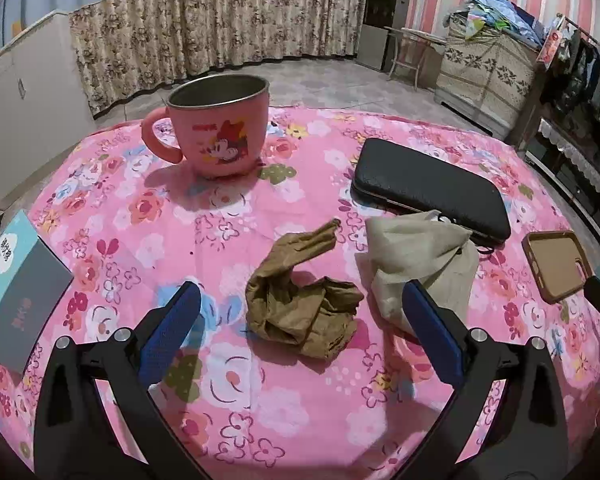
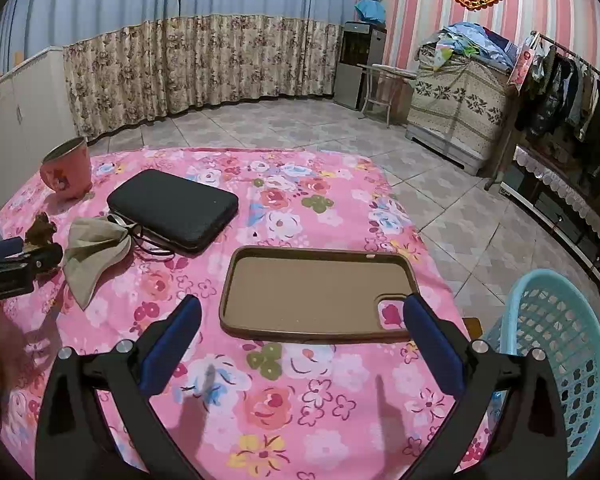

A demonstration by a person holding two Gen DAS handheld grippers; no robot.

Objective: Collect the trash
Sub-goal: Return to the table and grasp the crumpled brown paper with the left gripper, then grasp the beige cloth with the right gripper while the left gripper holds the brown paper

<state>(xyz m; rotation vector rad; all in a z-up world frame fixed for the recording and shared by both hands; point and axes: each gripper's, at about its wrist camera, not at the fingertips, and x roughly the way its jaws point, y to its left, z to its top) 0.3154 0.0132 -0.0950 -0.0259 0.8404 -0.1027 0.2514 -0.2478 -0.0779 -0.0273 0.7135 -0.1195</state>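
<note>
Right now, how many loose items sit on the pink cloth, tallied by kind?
Crumpled wads: 2 (brown wad, beige wad)
Cups: 1 (pink cup)
Black cases: 1
Phone cases: 1
Boxes: 1
Total: 6

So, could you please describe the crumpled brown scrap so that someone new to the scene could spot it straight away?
Start at the table under the pink floral cloth, with the pink cartoon mug at its far side. Nearer than the mug, between the open left claw's blue fingers, lies the crumpled brown scrap. Unlike the paler beige pouch beside it, it is darker, tan-brown and twisted.
</note>
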